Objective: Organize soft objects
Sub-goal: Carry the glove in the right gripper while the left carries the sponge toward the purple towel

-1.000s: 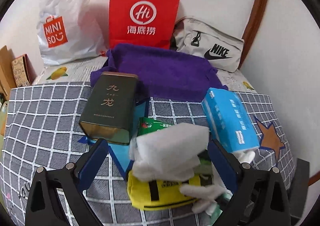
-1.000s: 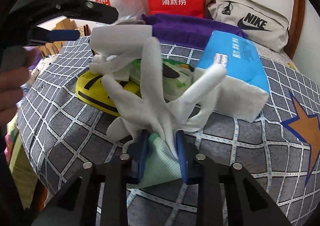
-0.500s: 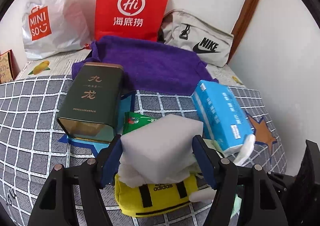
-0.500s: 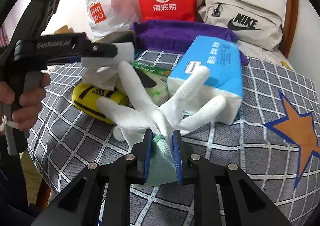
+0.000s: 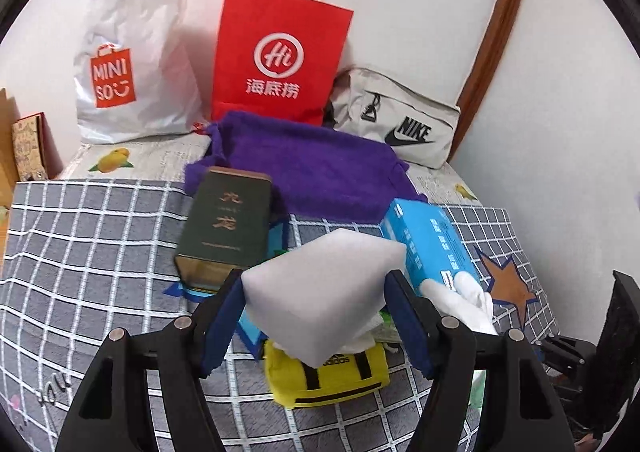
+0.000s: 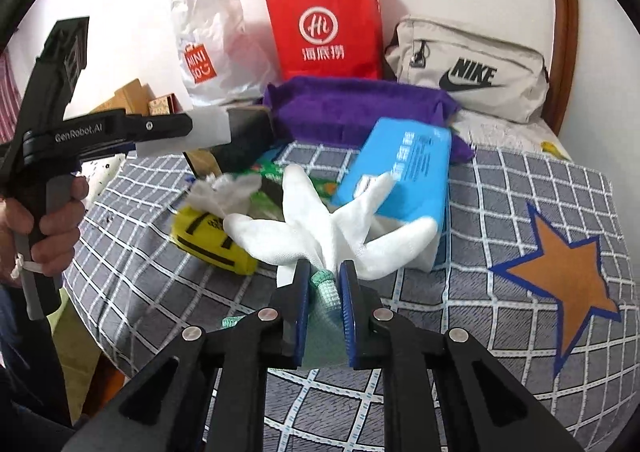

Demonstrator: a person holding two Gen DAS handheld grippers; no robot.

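Note:
My left gripper (image 5: 316, 288) is shut on a white foam sponge block (image 5: 320, 292) and holds it above the pile; the block also shows in the right wrist view (image 6: 188, 132). My right gripper (image 6: 324, 272) is shut on a white glove (image 6: 332, 224) by its green-edged cuff, with the glove fingers spread above the checked cover. Below lie a yellow Adidas pouch (image 5: 332, 376), a crumpled white cloth (image 6: 224, 192), a green packet (image 6: 276, 176) and a blue tissue pack (image 6: 404, 168). A purple towel (image 5: 316, 168) lies behind.
A dark green tin (image 5: 228, 224) stands left of the pile. At the wall stand a white Miniso bag (image 5: 128, 64), a red paper bag (image 5: 280, 56) and a beige Nike bag (image 5: 396, 120). The grey checked cover (image 6: 520, 192) has an orange star. Cardboard boxes (image 6: 132, 96) sit left.
My left gripper closed on the white foam block and lifted it off the pile. My right gripper, still holding the glove, raised it and drew it back slightly.

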